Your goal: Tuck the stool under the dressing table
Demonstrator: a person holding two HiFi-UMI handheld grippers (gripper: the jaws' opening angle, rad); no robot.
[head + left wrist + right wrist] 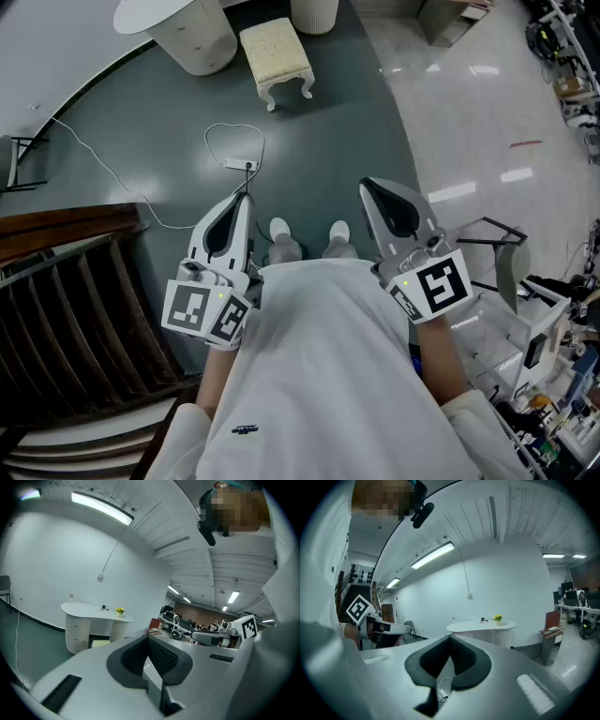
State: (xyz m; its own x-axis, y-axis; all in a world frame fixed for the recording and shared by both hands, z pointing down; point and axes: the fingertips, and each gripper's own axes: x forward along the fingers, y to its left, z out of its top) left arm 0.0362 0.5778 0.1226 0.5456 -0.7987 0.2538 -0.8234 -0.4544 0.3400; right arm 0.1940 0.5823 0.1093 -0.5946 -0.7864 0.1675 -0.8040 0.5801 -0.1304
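The cream cushioned stool (275,56) with white legs stands on the dark green floor, out in front of the white curved dressing table (183,23) at the far end of the head view. My left gripper (246,195) and right gripper (367,183) are held close to my body, far from the stool, both shut and empty. In the left gripper view the dressing table (96,616) stands far off, with the stool (100,643) low beside it, past the shut left gripper (147,636). The right gripper (450,637) points toward the dressing table (482,627).
A white cable with a power strip (246,165) lies on the floor between me and the stool. A dark wooden railing (75,309) stands at my left. A metal frame (497,253) and cluttered benches are at my right. A round white unit (314,14) stands beside the stool.
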